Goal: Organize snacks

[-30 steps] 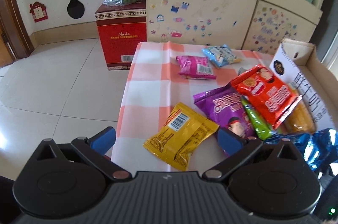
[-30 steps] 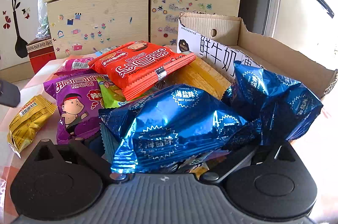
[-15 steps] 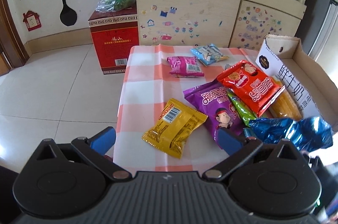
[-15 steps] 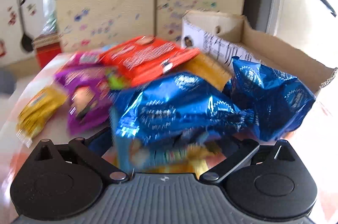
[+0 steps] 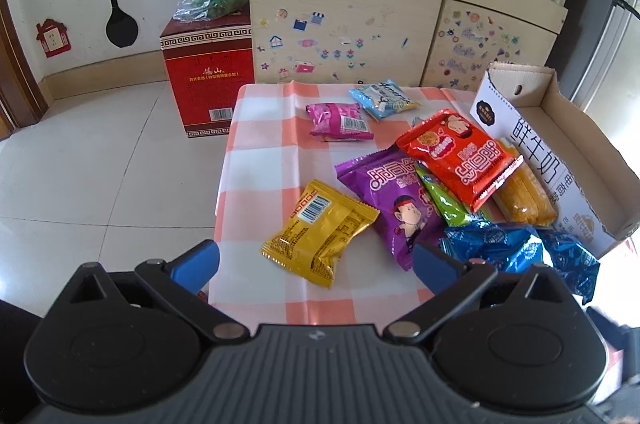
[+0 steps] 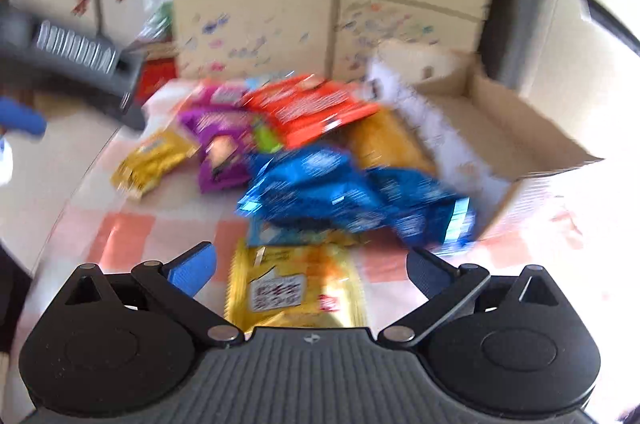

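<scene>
While both claws stand spread and empty, blue packets (image 6: 352, 196) lie ahead of the right gripper (image 6: 310, 266); a yellow packet (image 5: 320, 232) sits before the left gripper (image 5: 316, 262).

Blue packets (image 5: 516, 248) crinkled glossy foil; cardboard box (image 5: 576, 152) matt, corrugated; checked tablecloth (image 5: 264, 144) smooth, slight sheen.
</scene>
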`<state>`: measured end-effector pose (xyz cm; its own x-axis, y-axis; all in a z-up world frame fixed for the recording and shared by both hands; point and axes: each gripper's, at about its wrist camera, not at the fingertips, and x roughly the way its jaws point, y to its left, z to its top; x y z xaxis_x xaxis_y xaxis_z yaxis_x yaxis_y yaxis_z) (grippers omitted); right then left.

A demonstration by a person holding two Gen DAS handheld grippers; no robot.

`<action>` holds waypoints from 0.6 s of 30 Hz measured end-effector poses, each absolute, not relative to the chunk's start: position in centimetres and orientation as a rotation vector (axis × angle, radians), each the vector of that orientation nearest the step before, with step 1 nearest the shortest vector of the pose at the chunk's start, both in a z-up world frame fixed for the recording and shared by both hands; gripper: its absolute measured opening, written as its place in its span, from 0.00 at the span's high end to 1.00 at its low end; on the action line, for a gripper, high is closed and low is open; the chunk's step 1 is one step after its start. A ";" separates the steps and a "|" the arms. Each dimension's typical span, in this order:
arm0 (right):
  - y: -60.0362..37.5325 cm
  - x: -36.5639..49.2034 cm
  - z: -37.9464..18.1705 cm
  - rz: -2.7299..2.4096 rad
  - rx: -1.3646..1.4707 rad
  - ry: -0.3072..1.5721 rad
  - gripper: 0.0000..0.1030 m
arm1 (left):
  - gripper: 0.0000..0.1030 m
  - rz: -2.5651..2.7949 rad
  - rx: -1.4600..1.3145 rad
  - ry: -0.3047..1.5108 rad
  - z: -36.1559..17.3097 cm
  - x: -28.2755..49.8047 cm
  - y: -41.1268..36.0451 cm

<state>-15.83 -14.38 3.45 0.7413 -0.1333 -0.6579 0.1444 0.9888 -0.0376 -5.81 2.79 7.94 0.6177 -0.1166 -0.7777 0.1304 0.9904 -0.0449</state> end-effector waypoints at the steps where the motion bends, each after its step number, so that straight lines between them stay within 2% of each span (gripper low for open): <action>1: -14.9 -16.0 3.8 -0.175 0.023 0.704 0.00 | 0.01 -0.144 0.018 0.893 8.0 -5.9 2.7; 10: -18.7 -12.3 2.1 -0.278 0.059 0.770 0.00 | 0.01 -0.172 0.063 0.907 7.3 -6.7 1.8; 18: -15.3 -11.7 2.3 -0.077 0.042 0.805 0.00 | 0.01 -0.160 0.089 0.934 6.2 -7.3 1.9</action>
<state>-11.71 -15.29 2.26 0.6903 -0.0524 -0.7216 0.0845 0.9964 0.0084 -7.26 1.87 6.21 0.5842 -0.0982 -0.8057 0.1749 0.9846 0.0069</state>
